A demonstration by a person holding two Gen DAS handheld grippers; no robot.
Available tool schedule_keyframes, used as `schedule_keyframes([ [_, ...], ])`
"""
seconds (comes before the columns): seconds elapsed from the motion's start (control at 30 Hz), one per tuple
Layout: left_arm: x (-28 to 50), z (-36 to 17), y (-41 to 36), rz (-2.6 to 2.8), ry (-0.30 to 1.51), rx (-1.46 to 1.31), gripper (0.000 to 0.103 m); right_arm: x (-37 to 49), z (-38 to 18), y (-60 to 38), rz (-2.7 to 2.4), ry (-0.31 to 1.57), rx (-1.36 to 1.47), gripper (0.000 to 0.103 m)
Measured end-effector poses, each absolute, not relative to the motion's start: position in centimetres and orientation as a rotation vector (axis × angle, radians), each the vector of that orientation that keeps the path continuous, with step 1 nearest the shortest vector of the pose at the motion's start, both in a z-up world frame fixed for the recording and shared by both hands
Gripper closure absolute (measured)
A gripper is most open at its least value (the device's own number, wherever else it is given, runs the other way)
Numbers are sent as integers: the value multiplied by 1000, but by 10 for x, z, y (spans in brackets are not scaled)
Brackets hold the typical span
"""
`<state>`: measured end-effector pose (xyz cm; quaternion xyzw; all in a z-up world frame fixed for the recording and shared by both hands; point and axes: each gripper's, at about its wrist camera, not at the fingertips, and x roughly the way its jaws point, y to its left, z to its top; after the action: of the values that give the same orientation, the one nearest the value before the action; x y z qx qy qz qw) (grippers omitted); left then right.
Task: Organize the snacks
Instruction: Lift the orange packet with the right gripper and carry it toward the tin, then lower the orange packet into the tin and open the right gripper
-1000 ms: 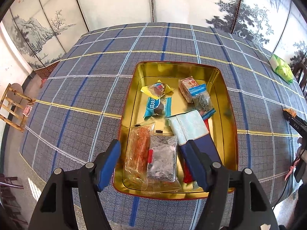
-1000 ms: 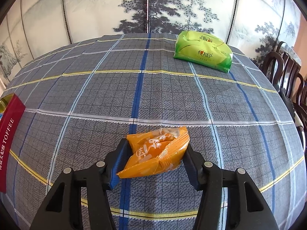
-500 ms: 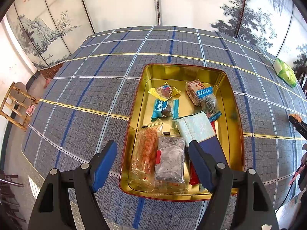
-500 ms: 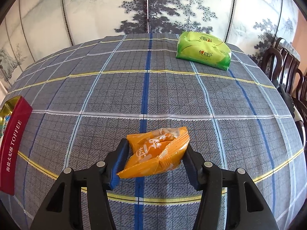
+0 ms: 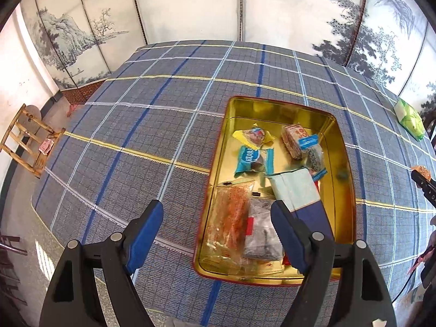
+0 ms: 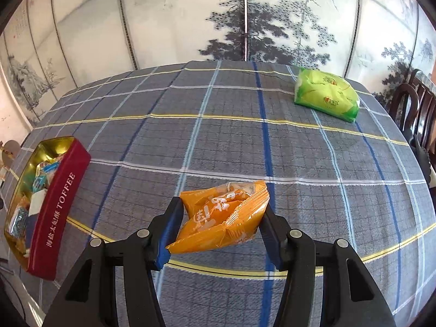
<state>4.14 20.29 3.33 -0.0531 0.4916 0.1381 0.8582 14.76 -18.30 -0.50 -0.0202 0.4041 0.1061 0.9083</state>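
An orange snack packet [image 6: 222, 218] hangs above the checked tablecloth, pinched between the blue pads of my right gripper [image 6: 218, 227], which is shut on it. The red toffee tin [image 6: 58, 207] with a gold inside lies at the left of the right wrist view. In the left wrist view the same tin [image 5: 342, 147] holds several wrapped snacks: a yellow one [image 5: 254, 136], a blue one [image 5: 252, 159], a clear orange packet [image 5: 231, 218] and a pale blue box [image 5: 295, 190]. My left gripper [image 5: 218, 230] hovers over the tin's near left rim, its jaws opening, with nothing held between them.
A green packet [image 6: 325, 95] lies at the far right of the table and shows small in the left wrist view [image 5: 410, 118]. Dark chairs [image 6: 417, 114] stand past the right edge. A wooden stool [image 5: 27, 139] is on the floor at left. Painted screens close the back.
My left gripper's jaws have spread wider and it has slid left, so the tin now sits to the right. My right gripper has lifted the orange packet and swung toward the tin.
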Motion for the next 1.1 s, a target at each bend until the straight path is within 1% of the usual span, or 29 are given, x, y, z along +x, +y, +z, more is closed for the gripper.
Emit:
schedule_keyframes([
  [0.23, 30, 33, 222, 334, 1035, -136, 25, 138, 17, -123, 353, 790, -70, 47],
  [0.4, 21, 34, 233, 361, 1033, -150, 25, 130, 21, -83, 440, 776, -94, 47],
  [0.77, 4, 31, 255, 408, 1046, -186, 25, 106, 18, -10, 608, 788, -145, 47],
  [1.1, -7, 29, 269, 440, 1055, -208, 25, 92, 1, 42, 717, 822, -201, 47],
])
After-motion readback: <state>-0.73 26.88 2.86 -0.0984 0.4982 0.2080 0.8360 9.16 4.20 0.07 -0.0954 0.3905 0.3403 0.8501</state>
